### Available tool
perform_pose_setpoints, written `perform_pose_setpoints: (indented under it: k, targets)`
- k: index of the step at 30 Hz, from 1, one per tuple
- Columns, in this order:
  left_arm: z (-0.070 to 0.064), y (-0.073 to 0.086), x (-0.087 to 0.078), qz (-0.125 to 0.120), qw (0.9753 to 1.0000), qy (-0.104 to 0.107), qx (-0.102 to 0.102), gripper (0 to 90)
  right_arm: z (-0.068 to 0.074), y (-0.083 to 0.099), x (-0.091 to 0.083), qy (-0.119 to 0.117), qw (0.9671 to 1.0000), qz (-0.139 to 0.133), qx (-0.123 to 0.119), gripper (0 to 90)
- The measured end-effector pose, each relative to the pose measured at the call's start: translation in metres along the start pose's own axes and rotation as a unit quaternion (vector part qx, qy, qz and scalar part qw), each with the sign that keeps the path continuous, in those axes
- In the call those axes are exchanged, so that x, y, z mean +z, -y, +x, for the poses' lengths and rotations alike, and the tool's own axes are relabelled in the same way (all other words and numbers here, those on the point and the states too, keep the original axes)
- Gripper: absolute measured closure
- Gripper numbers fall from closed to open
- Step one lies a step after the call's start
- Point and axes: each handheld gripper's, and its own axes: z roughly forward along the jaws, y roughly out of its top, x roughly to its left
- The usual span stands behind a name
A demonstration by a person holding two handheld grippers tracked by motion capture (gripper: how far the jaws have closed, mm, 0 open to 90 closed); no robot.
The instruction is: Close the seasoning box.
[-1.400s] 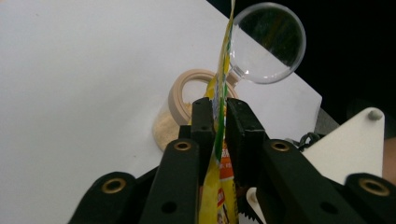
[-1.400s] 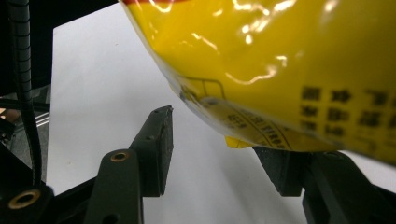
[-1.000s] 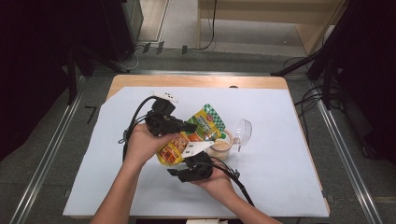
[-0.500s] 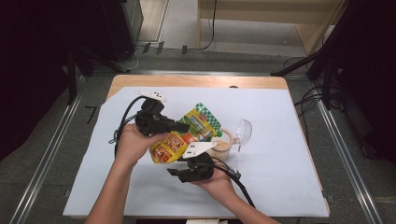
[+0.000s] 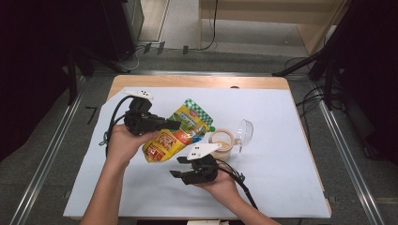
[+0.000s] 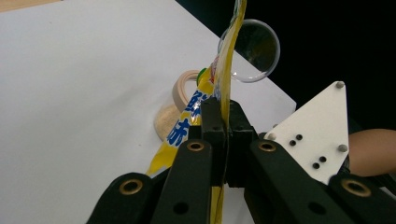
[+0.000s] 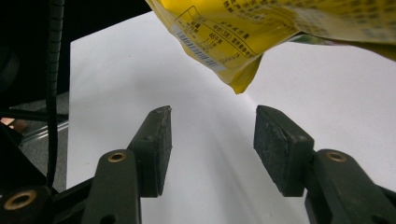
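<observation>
A yellow snack pouch (image 5: 180, 131) with a green checked top hangs tilted above the white sheet, and my left gripper (image 5: 174, 125) is shut on its upper edge. The left gripper view has the pouch (image 6: 224, 70) edge-on, clamped between the jaws of the left gripper (image 6: 221, 119). My right gripper (image 5: 176, 168) stands open just below the pouch's lower corner, with nothing between its fingers. In the right gripper view, the pouch (image 7: 261, 28) hangs above and beyond the spread jaws of the right gripper (image 7: 212, 135).
A small beige cup (image 5: 221, 140) with a clear lid (image 5: 244, 132) beside it stands right of the pouch. A white sheet (image 5: 281, 187) covers the wooden table (image 5: 197, 82). Black cables trail from both grippers.
My left gripper has carried the pouch to the left, away from the cup. The right gripper has shifted slightly left and stays open under the pouch.
</observation>
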Motion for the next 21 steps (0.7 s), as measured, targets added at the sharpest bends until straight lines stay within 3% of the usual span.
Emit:
perform_pose_setpoints:
  k: [9, 21]
  targets:
    - [0.012, 0.004, -0.007, -0.013, 0.9996, -0.021, -0.015, 90.0, 0.0, 0.001, -0.004, -0.002, 1.0, -0.001, 0.0, 45.7]
    - [0.039, 0.01, -0.002, -0.019, 0.9979, -0.045, -0.043, 90.0, -0.004, 0.002, -0.01, 0.007, 1.0, -0.002, 0.004, 45.1]
